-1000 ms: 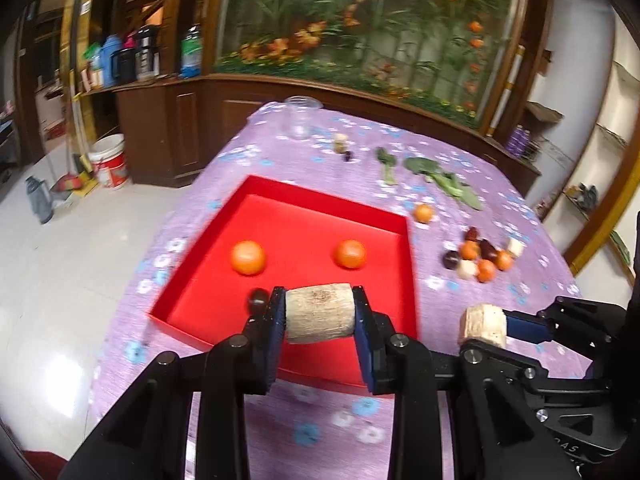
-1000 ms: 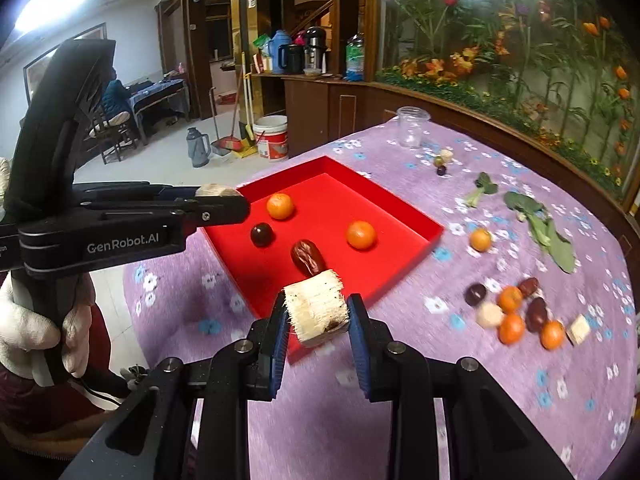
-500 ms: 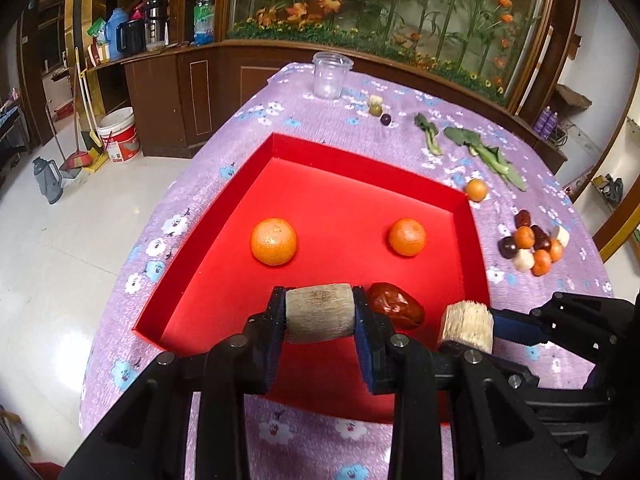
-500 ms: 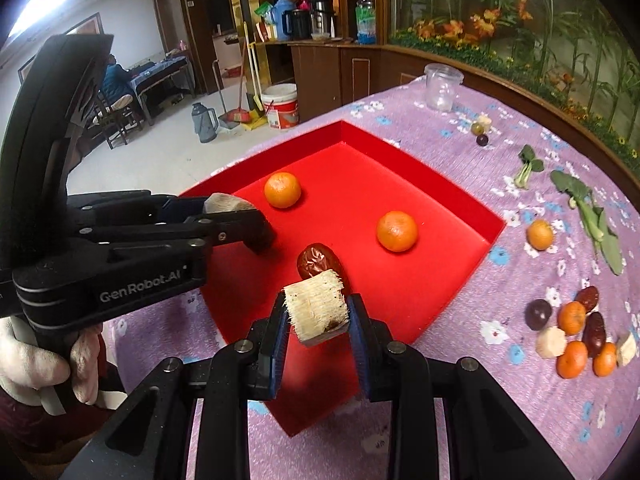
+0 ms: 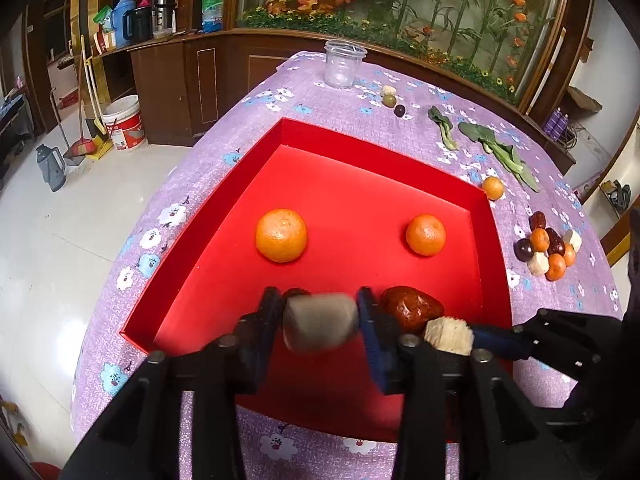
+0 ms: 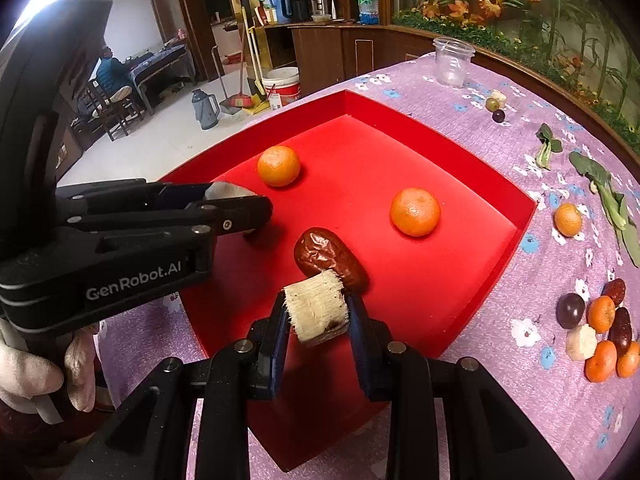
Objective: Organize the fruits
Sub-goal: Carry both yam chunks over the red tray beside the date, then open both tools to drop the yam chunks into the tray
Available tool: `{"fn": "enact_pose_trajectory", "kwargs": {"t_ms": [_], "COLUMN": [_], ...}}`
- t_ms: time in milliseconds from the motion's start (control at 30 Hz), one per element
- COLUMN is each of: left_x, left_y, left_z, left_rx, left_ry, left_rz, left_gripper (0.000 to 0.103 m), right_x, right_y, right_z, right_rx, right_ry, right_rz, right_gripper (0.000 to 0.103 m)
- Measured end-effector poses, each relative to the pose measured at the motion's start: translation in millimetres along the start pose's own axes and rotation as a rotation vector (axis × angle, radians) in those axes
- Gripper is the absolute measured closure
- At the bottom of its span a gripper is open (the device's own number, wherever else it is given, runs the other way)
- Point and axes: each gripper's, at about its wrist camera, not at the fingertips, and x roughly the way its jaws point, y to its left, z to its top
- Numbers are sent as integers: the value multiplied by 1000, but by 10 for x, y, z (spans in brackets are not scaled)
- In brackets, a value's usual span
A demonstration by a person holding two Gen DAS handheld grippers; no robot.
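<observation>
A red tray point(image 5: 384, 160) point(image 6: 440, 144) on the purple flowered cloth holds two oranges point(image 5: 281, 235) point(image 5: 425, 235) and a red date point(image 5: 412, 307) point(image 6: 328, 256). My left gripper point(image 5: 320, 322) is shut on a pale sugarcane chunk point(image 5: 320, 322), low over the tray's near part; a dark fruit point(image 5: 296, 293) peeks out behind it. My right gripper point(image 6: 316, 314) is shut on another fibrous sugarcane chunk point(image 6: 316, 312), just in front of the date. The left gripper also shows in the right wrist view point(image 6: 240, 208).
A pile of small fruits point(image 5: 548, 250) point(image 6: 600, 332) lies right of the tray, with one small orange point(image 5: 493, 188), green leaves point(image 5: 496, 148), a clear plastic cup point(image 5: 344, 63) and small fruits point(image 5: 394, 105) farther back. The table drops to the floor on the left.
Both grippers have moved forward and down over the tray with their sugarcane chunks. The date and oranges now look nearer.
</observation>
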Motion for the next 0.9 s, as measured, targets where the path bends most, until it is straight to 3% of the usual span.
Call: {"fn": "enact_pose_trajectory", "kwargs": {"t_ms": [300, 367, 600, 900], "left_x": [-94, -117, -214, -439], "left_y": [22, 37, 41, -153], "left_z": [20, 17, 14, -33], "left_rx": [-30, -38, -56, -4], "left_ry": [-21, -25, -32, -78], "left_rz": [-10, -14, -11, 49], "left_gripper": [48, 47, 38, 32], "right_x": [-4, -17, -98, -360], "right_y": [30, 41, 86, 155], "right_z": [-6, -7, -10, -72], "right_rx": [-8, -7, -8, -16], "right_ry": [-3, -7, -22, -73], "right_rz": [4, 5, 8, 1], "right_gripper": [70, 65, 62, 59]}}
